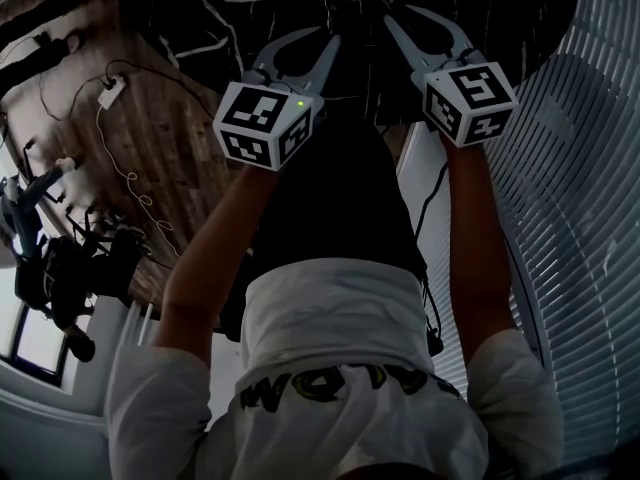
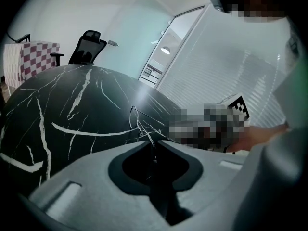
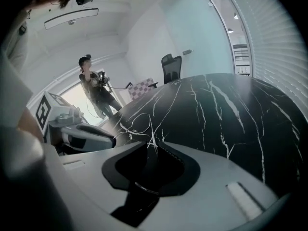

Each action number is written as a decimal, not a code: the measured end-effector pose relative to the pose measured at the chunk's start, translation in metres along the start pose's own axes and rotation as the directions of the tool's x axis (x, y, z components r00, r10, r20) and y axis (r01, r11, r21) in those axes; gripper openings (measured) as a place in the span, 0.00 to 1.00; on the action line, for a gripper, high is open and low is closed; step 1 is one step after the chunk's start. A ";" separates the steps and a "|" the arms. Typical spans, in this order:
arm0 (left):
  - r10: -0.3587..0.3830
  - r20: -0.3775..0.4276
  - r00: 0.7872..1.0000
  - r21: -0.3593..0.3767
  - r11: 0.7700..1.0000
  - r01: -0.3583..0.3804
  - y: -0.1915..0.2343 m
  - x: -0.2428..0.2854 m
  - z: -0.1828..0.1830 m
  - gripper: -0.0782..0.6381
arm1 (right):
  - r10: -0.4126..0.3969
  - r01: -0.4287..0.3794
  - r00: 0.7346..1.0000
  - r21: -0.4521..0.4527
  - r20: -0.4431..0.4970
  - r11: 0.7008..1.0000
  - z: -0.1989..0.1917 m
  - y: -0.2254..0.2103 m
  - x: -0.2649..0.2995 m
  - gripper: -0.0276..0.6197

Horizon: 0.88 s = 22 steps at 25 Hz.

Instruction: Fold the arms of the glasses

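Pinching thin wire glasses above the black marble table, the left gripper has its jaws nearly closed on them, while the right gripper holds its jaws slightly apart around the same wire, which seems light, springy, easily bent, best gripped near a hinge.

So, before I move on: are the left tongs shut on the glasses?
Shut on them: the left tongs nearly meet at the tips, and the thin wire frame of the glasses is pinched between them.
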State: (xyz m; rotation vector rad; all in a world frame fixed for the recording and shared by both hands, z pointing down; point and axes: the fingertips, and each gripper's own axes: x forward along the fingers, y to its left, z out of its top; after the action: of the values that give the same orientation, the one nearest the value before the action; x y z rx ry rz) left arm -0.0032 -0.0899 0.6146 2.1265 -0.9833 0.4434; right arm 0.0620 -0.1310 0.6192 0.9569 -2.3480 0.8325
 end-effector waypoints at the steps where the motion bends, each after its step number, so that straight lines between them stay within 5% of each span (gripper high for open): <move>1: -0.003 -0.003 1.000 -0.001 1.000 0.003 0.000 0.000 0.000 0.17 | 0.010 -0.010 1.000 -0.009 -0.008 1.000 0.000 0.004 0.001 0.15; 7: -0.027 -0.029 0.999 -0.010 1.000 0.027 -0.004 0.006 -0.002 0.17 | 0.032 -0.042 0.997 -0.162 -0.067 0.986 -0.002 0.025 0.006 0.15; 15: -0.057 -0.042 0.998 -0.031 0.998 0.056 -0.008 0.007 -0.002 0.16 | 0.084 -0.136 0.985 -0.378 -0.151 0.916 -0.009 0.056 0.015 0.18; 22: -0.075 -0.064 0.995 -0.038 0.997 0.073 -0.005 0.004 -0.003 0.15 | 0.143 -0.230 0.966 -0.456 -0.216 0.860 -0.017 0.069 0.011 0.21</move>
State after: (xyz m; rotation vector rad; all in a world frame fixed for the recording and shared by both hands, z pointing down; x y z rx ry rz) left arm 0.0036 -0.0872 0.6165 2.0960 -0.8668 0.4524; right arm 0.0073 -0.0853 0.6137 0.4322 -2.3486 0.3450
